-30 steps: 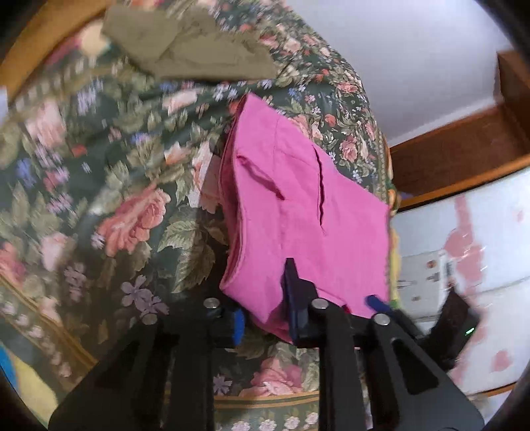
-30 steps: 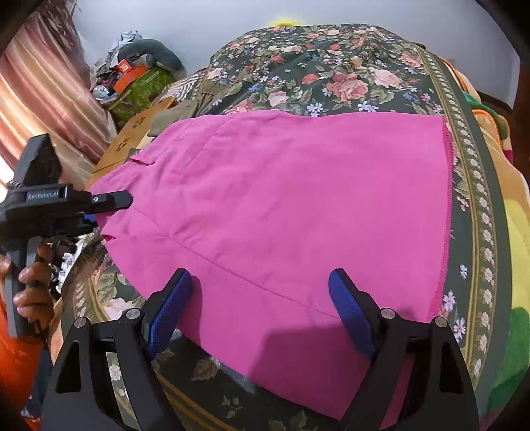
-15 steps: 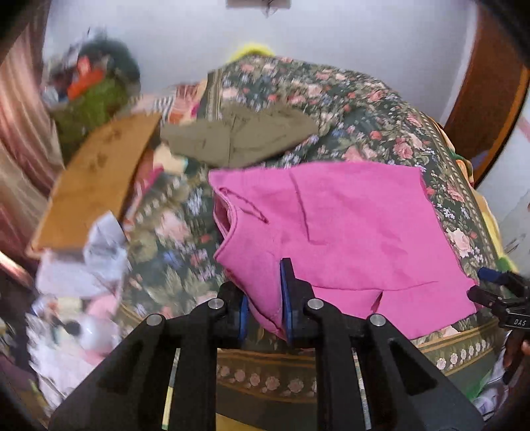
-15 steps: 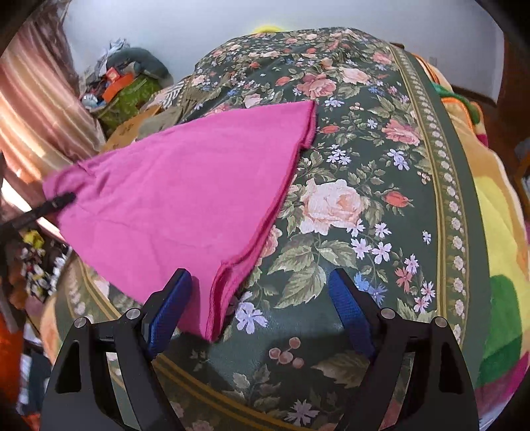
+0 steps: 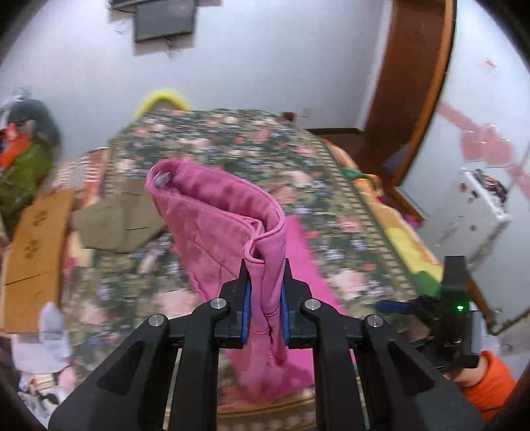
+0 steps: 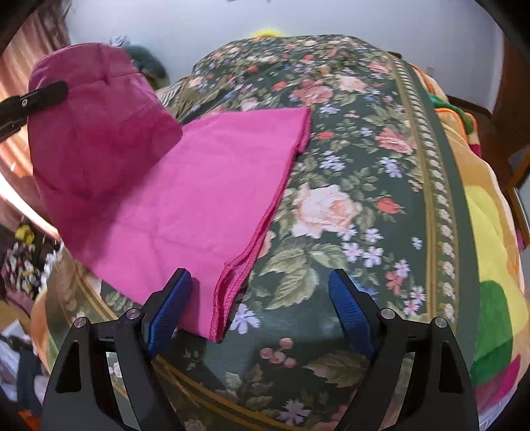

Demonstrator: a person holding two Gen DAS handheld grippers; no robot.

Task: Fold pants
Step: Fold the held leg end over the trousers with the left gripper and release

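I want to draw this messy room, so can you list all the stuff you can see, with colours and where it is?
pink pants: one, bright pink, waist end lifted, legs lying on the bed
floral bedspread: one, dark green with roses, covering the bed
olive garment: one, khaki green, on the bed beyond the pants
cardboard sheet: one, brown, left of the bed
wall screen: one, dark, high on the white wall
door frame: one, brown wood, right of the bed
white cabinet: one, white, far right
left gripper: one, black with blue pads, clamped on the pants' waist end
right gripper: one, black with blue pads, open above the pants' hem
orange sleeve: one, orange, lower right
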